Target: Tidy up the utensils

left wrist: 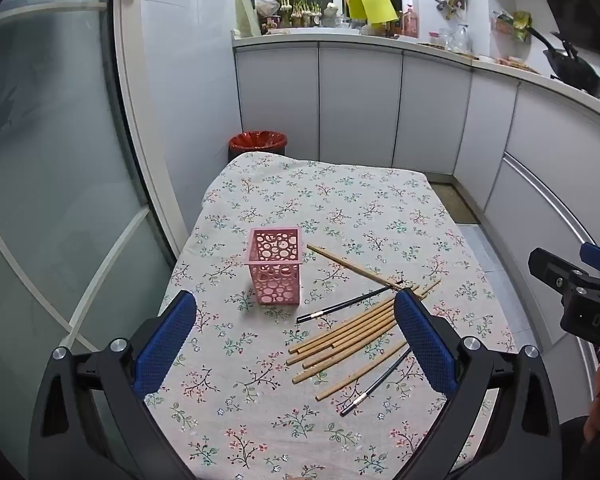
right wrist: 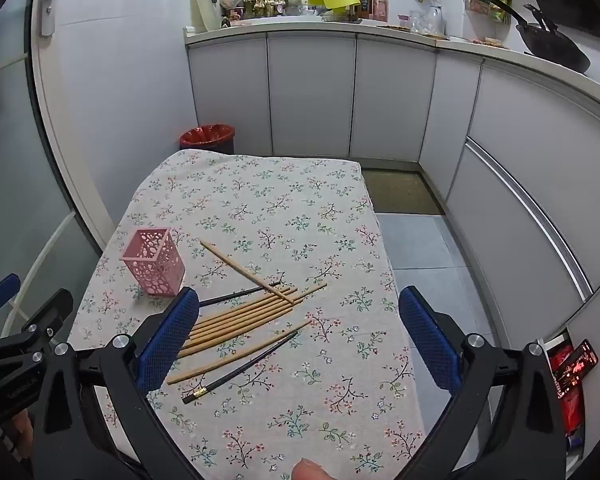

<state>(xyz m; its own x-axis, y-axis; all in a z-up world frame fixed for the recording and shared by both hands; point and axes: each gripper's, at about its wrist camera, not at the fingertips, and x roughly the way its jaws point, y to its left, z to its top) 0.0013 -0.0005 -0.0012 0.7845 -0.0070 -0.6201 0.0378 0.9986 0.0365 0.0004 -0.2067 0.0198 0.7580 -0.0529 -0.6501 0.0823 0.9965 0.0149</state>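
A pink perforated holder (left wrist: 277, 266) stands upright and empty on the floral tablecloth (left wrist: 340, 208); it also shows in the right wrist view (right wrist: 153, 261). Several wooden chopsticks (left wrist: 346, 330) lie in a loose bundle to its right, with one (left wrist: 352, 266) lying apart across their far ends, and two black chopsticks (left wrist: 342, 306) (left wrist: 376, 382) among them. In the right wrist view the bundle (right wrist: 240, 316) lies by the left finger. My left gripper (left wrist: 296, 320) is open above the table, empty. My right gripper (right wrist: 300, 316) is open, empty, to the right of the bundle.
A red-lined bin (left wrist: 258, 144) stands past the table's far edge. White cabinets (left wrist: 360, 108) and a cluttered counter run behind and along the right. A glass door (left wrist: 52, 160) is on the left. A floor mat (right wrist: 400, 192) lies to the table's right.
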